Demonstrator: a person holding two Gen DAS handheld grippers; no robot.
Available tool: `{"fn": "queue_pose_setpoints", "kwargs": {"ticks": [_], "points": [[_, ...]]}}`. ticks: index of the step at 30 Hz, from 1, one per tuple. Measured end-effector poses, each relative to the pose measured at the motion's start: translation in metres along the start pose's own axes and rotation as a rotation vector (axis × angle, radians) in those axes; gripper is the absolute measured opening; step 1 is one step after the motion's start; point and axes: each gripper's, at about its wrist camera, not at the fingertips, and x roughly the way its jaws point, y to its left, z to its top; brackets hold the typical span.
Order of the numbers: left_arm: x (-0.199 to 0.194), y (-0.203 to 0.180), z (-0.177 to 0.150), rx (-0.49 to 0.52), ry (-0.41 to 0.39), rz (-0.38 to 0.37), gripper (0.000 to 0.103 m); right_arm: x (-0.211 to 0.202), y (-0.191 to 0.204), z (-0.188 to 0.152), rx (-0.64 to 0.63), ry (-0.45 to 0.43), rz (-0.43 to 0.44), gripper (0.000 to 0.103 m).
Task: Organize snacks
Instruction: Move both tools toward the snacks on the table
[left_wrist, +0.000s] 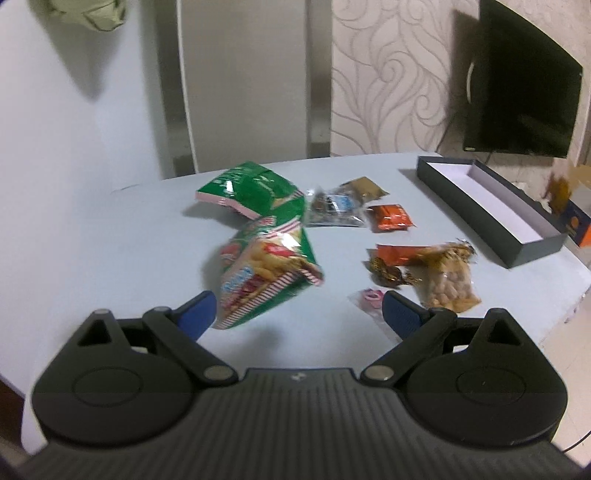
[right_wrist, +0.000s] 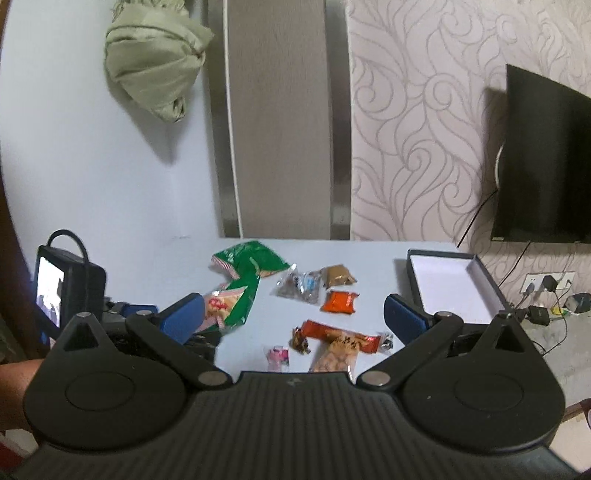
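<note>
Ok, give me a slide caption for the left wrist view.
Open left tongs approach a green snack bag among scattered snacks on a pale table, empty box at right.

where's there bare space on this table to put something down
Bare: the table's left side beside the green bags, the strip between the snacks and the box, and inside the empty box. Crowded: the middle, from the green bags to the peanut pack.
</note>
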Motion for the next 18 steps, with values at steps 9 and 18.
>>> {"fn": "queue_pose_setpoints", "kwargs": {"ticks": [9, 18], "points": [[0.004, -0.017, 0.002, 0.006, 0.024, -0.024, 0.098, 0.000, -0.015, -0.026, 0.154, -0.010, 0.081, 0.103], [0.006, -0.023, 0.002, 0.034, 0.023, -0.012, 0.098, -0.004, -0.014, -0.048, 0.286, 0.031, 0.197, 0.103]]}}
